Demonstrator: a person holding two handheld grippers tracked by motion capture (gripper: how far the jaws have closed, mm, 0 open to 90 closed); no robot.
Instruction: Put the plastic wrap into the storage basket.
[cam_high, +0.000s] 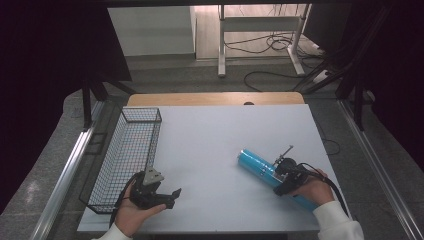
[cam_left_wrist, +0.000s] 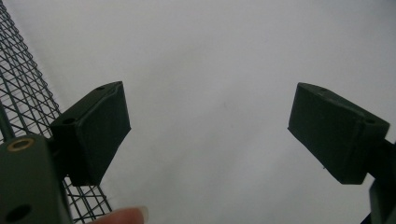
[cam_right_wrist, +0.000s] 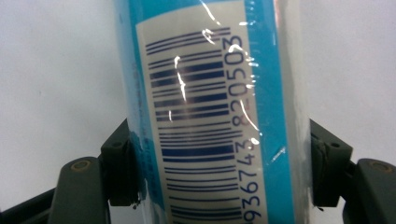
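Looking down from the high view, a black wire basket (cam_high: 131, 155) runs along the left edge of the white table (cam_high: 210, 145), and nothing can be made out inside it; a blue tube (cam_high: 256, 165) lies on its side at the lower right of the frame, pointing toward the upper left; the right gripper (cam_high: 286, 176) sits over its middle, held by the right hand (cam_high: 311, 191) whose white sleeve enters from the bottom right corner; the left gripper (cam_high: 172, 196) rests low at the bottom left, just beside the basket's near corner, held by the left hand (cam_high: 131, 212) with the jaws pointing right.

From the left gripper view, the two black jaws stand wide apart over bare table (cam_left_wrist: 210, 93) with nothing between them; the basket's mesh (cam_left_wrist: 21, 93) fills the left edge, behind the left jaw; a fingertip (cam_left_wrist: 123, 216) shows at the bottom edge.

From the right gripper view, the tube (cam_right_wrist: 210, 112) runs up the centre of the frame, its barcode label facing the camera under glossy wrap; the jaws press against its two sides at lower left and lower right, gripping it, with white table (cam_right_wrist: 56, 70) on either side.
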